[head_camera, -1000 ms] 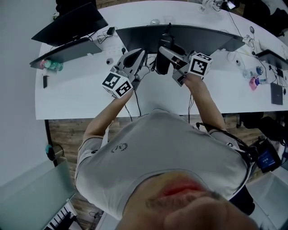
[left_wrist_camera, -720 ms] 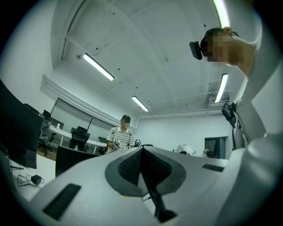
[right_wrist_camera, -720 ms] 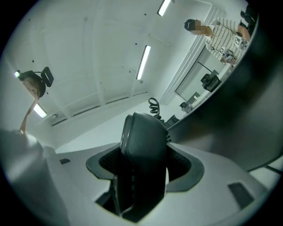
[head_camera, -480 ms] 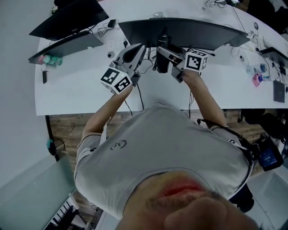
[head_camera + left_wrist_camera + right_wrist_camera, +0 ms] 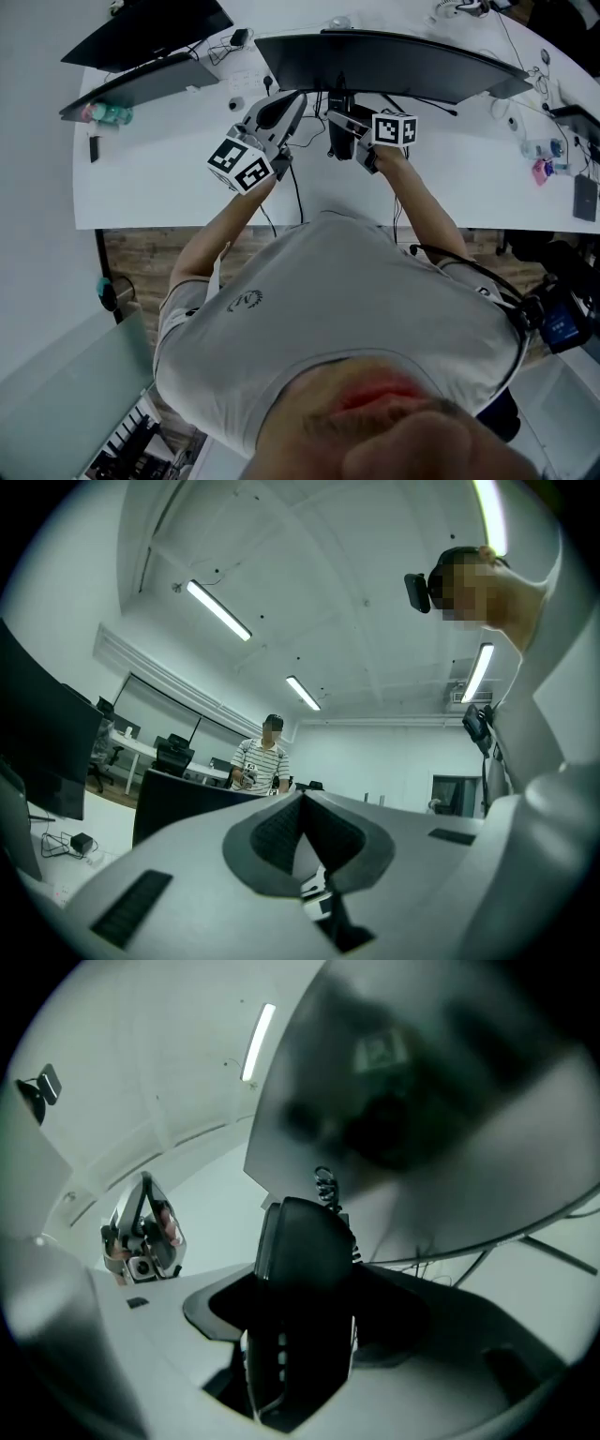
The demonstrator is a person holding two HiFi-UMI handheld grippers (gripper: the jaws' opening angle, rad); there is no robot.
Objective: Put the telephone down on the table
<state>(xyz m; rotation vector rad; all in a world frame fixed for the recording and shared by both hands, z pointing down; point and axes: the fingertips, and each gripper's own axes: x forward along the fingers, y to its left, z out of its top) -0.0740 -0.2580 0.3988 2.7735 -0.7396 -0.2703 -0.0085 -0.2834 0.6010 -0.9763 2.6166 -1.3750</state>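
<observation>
The black telephone handset [image 5: 337, 133] hangs just above the white table [image 5: 169, 192], in front of the curved monitor [image 5: 394, 64]. My right gripper [image 5: 339, 120] is shut on it; in the right gripper view the handset [image 5: 302, 1288] stands upright between the jaws, with its coiled cord [image 5: 324, 1185] rising behind. My left gripper [image 5: 292, 101] hovers just left of the handset, shut with nothing in it. In the left gripper view the left gripper [image 5: 302, 801] points up at the ceiling with its jaws pressed together.
Two dark flat screens [image 5: 141, 33] lie at the table's far left beside a bottle [image 5: 109, 112]. Cables [image 5: 298, 187] run across the table by the monitor stand. Small items [image 5: 539, 155] sit at the right. A person in a striped shirt [image 5: 267, 759] stands across the room.
The right gripper with the handset has drifted slightly left and closer to the monitor stand. The left gripper has stayed beside it, still shut.
</observation>
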